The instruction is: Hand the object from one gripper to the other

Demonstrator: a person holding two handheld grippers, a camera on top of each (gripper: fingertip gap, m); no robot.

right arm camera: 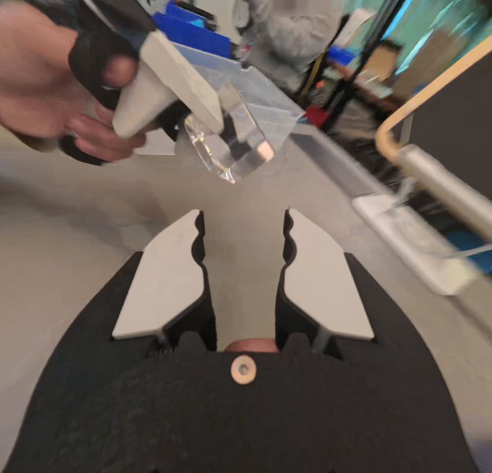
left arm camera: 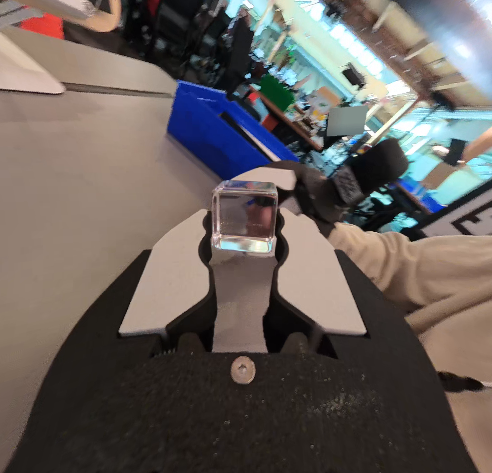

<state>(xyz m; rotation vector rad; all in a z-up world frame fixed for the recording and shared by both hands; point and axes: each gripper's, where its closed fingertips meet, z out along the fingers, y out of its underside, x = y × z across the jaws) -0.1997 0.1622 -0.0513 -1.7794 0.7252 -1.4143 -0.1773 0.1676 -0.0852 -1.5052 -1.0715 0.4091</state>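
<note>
1. In the left wrist view, a grey desk [left arm camera: 80,167] is seen at the left, with a white flat base [left arm camera: 24,71] resting on it near the upper left corner.
2. A blue bin [left arm camera: 210,137] is observed past the far edge of the desk, toward the centre of that view.
3. The left tool [left arm camera: 243,220] is seen closed on a clear cube [left arm camera: 245,217]; the cube is clamped between the two grey fingertips, at their outer notches, and is held clear of the desk.
4. Just behind the cube, one grey finger of the right tool [left arm camera: 269,177] is visible, with its dark body to the right. Whether it touches the cube cannot be told from this view.
5. A beige sleeve [left arm camera: 399,268] is recorded at the right of the left wrist view.
6. In the right wrist view, a hand [right arm camera: 53,92] is seen at the upper left, gripping the handle of the left tool [right arm camera: 213,113].
7. The clear cube [right arm camera: 234,145] is seen in that tool's grey fingers, above the desk [right arm camera: 80,220] and tilted; the picture is blurred there.
8. The right tool [right arm camera: 243,215] is noted with its jaws standing apart and nothing between them. The cube lies just ahead of and above its fingertips, not touching them.
9. A white base [right arm camera: 415,247] and a metal post are seen on the desk at the right.
</note>
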